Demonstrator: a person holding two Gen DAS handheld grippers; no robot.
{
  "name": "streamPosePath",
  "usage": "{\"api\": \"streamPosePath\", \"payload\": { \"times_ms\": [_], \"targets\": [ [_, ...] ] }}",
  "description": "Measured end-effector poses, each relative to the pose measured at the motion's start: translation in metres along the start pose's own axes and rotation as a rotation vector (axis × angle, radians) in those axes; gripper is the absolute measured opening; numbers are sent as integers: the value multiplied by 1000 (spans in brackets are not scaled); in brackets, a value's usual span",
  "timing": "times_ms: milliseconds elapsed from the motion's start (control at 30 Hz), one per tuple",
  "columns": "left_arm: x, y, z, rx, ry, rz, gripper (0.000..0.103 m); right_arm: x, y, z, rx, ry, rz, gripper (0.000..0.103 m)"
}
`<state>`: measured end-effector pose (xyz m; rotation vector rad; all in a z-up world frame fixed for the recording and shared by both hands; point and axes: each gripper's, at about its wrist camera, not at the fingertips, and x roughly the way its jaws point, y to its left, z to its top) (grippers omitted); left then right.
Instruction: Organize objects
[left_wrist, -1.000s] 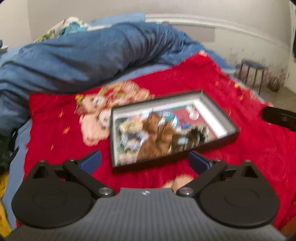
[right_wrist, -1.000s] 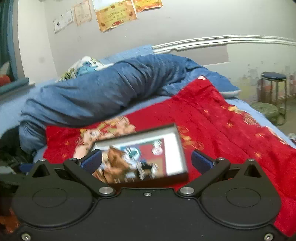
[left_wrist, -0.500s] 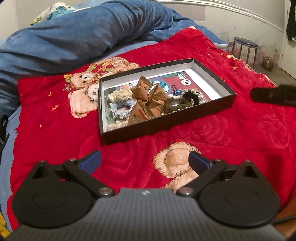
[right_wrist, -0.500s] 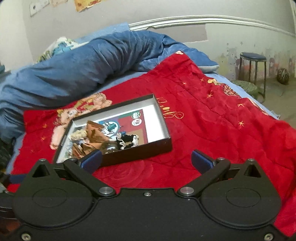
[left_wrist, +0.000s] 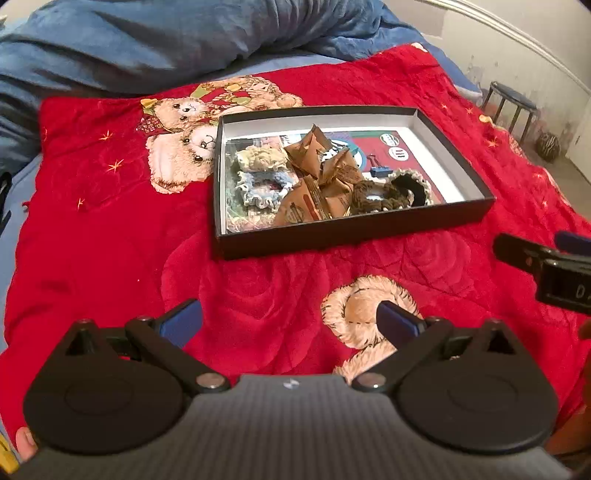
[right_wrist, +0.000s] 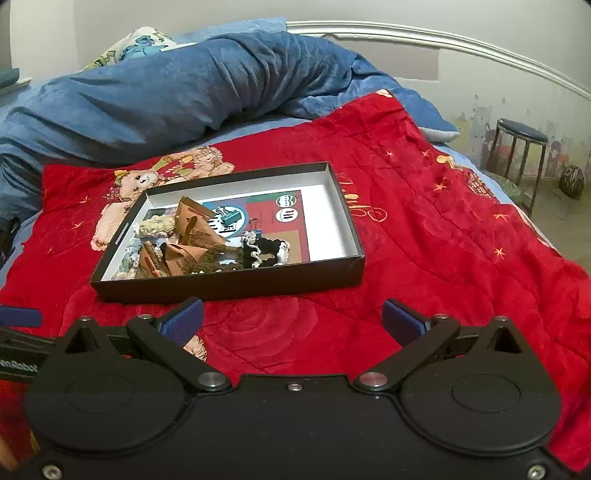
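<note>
A shallow black box (left_wrist: 354, 230) (right_wrist: 229, 284) with white inner walls lies on the red blanket (left_wrist: 110, 236) (right_wrist: 436, 236). Inside it are brown paper packets (left_wrist: 321, 173) (right_wrist: 192, 225), a cream scrunchie (left_wrist: 260, 157) (right_wrist: 157, 224), a pale blue scrunchie (left_wrist: 262, 186), a dark brown scrunchie (left_wrist: 391, 190), a black-and-white one (right_wrist: 264, 251) and a blue binder clip (left_wrist: 382, 170). My left gripper (left_wrist: 290, 323) hangs open above the blanket, short of the box. My right gripper (right_wrist: 291, 319) is open too, near the box's front wall. Both hold nothing.
A rumpled blue duvet (left_wrist: 147, 44) (right_wrist: 177, 88) lies behind the blanket. A stool (left_wrist: 511, 107) (right_wrist: 519, 147) and a dark ball (right_wrist: 571, 181) stand on the floor at right. The right gripper's finger (left_wrist: 532, 254) shows at the left view's right edge.
Both views have tilted down and pulled back, so the box sits further from the fingers and its contents show clearly. Both grippers stay open.
</note>
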<state>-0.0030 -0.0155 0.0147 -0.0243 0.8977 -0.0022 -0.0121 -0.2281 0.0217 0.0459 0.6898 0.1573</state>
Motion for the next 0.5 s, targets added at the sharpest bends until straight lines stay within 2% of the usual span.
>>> {"api": "streamPosePath", "payload": {
  "times_ms": [300, 433, 500],
  "targets": [
    [2, 0, -1, 18, -26, 1, 103, 4, -5, -1, 25, 8, -4, 103],
    [-2, 4, -7, -5, -120, -21, 103, 8, 0, -1, 1, 17, -10, 103],
    [1, 5, -6, -14, -109, -27, 103, 12, 3, 0, -16, 26, -19, 103]
  ]
}}
